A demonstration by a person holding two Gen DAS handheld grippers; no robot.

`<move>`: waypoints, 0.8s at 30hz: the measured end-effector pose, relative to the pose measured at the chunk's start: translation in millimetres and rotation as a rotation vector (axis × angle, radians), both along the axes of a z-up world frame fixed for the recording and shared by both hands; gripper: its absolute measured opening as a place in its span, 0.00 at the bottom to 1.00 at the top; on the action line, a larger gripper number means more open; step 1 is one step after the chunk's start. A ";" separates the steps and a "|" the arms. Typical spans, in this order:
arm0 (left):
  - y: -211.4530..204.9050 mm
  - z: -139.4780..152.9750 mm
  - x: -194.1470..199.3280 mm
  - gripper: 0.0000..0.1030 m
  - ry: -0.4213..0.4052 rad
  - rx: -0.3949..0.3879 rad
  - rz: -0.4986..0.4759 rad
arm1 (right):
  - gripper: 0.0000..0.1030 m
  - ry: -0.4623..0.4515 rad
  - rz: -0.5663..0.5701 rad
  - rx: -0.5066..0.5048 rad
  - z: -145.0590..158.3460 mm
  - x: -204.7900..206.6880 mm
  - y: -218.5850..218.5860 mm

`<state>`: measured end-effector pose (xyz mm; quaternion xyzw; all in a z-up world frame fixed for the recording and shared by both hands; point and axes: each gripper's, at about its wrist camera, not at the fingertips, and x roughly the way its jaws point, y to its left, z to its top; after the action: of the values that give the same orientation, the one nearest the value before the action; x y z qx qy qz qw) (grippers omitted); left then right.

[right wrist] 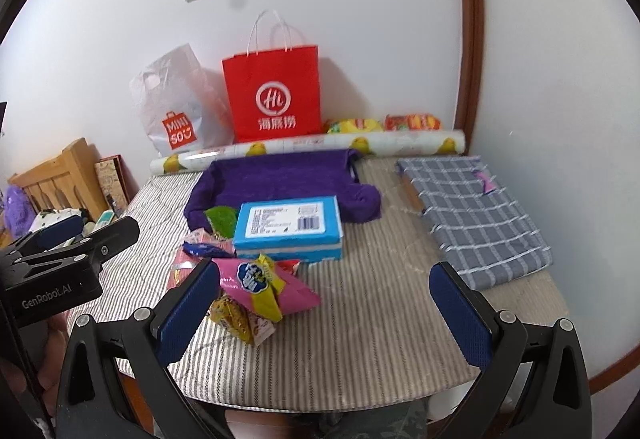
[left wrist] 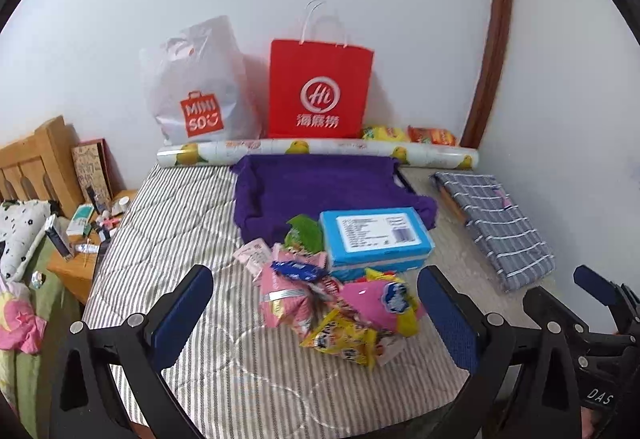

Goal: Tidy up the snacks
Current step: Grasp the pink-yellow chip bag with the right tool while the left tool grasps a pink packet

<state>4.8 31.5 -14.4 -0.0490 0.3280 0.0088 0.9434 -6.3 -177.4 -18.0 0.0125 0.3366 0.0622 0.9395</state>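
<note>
A heap of snack packets (left wrist: 332, 303) (right wrist: 248, 287), pink, yellow, blue and green, lies on the striped bed cover (left wrist: 168, 231) (right wrist: 352, 319) in front of a blue box (left wrist: 374, 239) (right wrist: 290, 227). Behind them sits a purple fabric basket (left wrist: 320, 187) (right wrist: 280, 175). My left gripper (left wrist: 316, 303) is open, its blue pads on either side of the heap. My right gripper (right wrist: 324, 299) is open too, to the right of the heap, with the pink packet (right wrist: 280, 289) beside its left finger. Each gripper shows at the edge of the other's view: the right gripper (left wrist: 592, 295), the left gripper (right wrist: 64, 239).
A red paper bag (left wrist: 320, 91) (right wrist: 274, 95), a white plastic bag (left wrist: 196, 91) (right wrist: 176, 107) and a rolled sheet (left wrist: 316, 151) (right wrist: 308, 147) stand along the wall, with two snack bags (left wrist: 408, 135) (right wrist: 384, 124). A folded checked cloth (left wrist: 496, 223) (right wrist: 476, 215) lies right. A cluttered nightstand (left wrist: 80, 251) is left.
</note>
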 end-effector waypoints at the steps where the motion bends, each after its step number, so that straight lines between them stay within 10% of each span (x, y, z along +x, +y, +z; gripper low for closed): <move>1: 2.8 -4.2 2.9 1.00 0.007 -0.003 0.006 | 0.99 0.014 0.008 0.009 -5.5 3.9 0.9; 24: 58.8 -79.6 65.8 0.99 0.153 -0.044 0.082 | 0.89 0.165 0.145 -0.001 -87.5 64.9 44.7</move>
<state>70.6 90.4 -94.0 -0.0823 0.3971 0.0441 0.9130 58.6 -132.8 -105.5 -0.0070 0.4130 0.1286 0.9016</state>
